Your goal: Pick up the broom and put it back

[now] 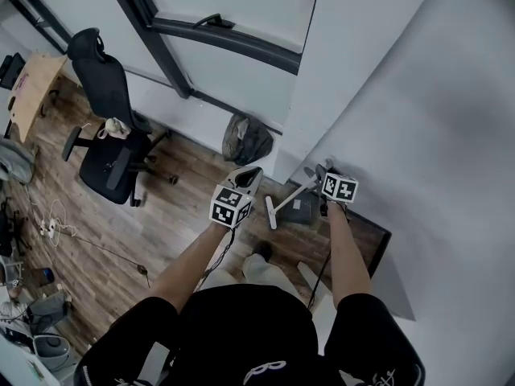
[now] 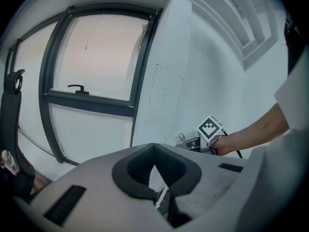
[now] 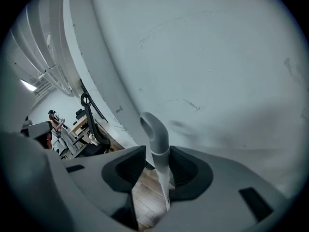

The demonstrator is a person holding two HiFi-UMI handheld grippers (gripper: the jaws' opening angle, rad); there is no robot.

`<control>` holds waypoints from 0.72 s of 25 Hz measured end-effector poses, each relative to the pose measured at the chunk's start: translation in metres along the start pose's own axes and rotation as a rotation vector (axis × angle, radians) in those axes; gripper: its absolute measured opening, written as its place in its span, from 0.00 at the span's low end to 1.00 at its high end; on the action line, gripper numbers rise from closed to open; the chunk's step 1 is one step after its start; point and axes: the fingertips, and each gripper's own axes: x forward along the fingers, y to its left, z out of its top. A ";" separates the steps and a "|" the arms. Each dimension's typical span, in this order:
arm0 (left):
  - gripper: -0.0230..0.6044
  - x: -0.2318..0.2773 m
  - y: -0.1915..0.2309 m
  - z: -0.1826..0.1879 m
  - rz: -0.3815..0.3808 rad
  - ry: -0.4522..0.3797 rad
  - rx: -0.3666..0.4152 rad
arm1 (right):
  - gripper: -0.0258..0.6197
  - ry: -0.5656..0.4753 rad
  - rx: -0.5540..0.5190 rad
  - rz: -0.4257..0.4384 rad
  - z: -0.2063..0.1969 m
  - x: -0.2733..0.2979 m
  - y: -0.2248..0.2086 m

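1. Right tool [image 3: 157, 153] has its two jaws apart, and the top of the broom [image 3: 155, 134] stands between them. The white stick leans on one jaw and some floor shows beside it. I think it is being kept steady, not squeezed, which fits setting it down.
2. Left tool [image 2: 154, 149] has its jaws together with nothing in them. It hangs in the middle of the head view, just left of the broom. I think one tool is enough for a light stick.
3. A white wall [image 1: 418, 135] fills the right side of the head view. The broom is close to it, near the corner, likely because that is where it lives. I cannot tell if the two touch.
4. A wood floor [image 1: 185, 223] fills the left and middle.
5. A black chair [image 1: 113, 135] sits at the upper left, well apart from the broom, so it is not in the way.
6. A dark bag [image 1: 245, 139] rests by the wall, above the left tool in the frame.
7. A grey thing [image 1: 302, 209] lies just beside the stick. It may be a dustpan, but I cannot tell.
8. The broom's curved tip pokes out above the right jaws. Holding just under the tip should make the stick easy to steer.
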 end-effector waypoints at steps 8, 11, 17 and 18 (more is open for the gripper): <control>0.06 0.002 -0.001 0.002 -0.001 0.001 -0.001 | 0.37 0.080 0.086 -0.033 -0.023 0.001 -0.020; 0.06 -0.001 -0.001 0.003 -0.001 -0.003 0.002 | 0.38 0.089 0.096 -0.066 -0.031 -0.002 -0.026; 0.06 -0.013 -0.002 0.001 0.002 -0.008 0.002 | 0.38 0.053 0.096 -0.075 -0.035 -0.019 -0.022; 0.06 -0.016 -0.002 0.001 0.001 -0.011 0.002 | 0.38 0.045 0.095 -0.077 -0.035 -0.022 -0.021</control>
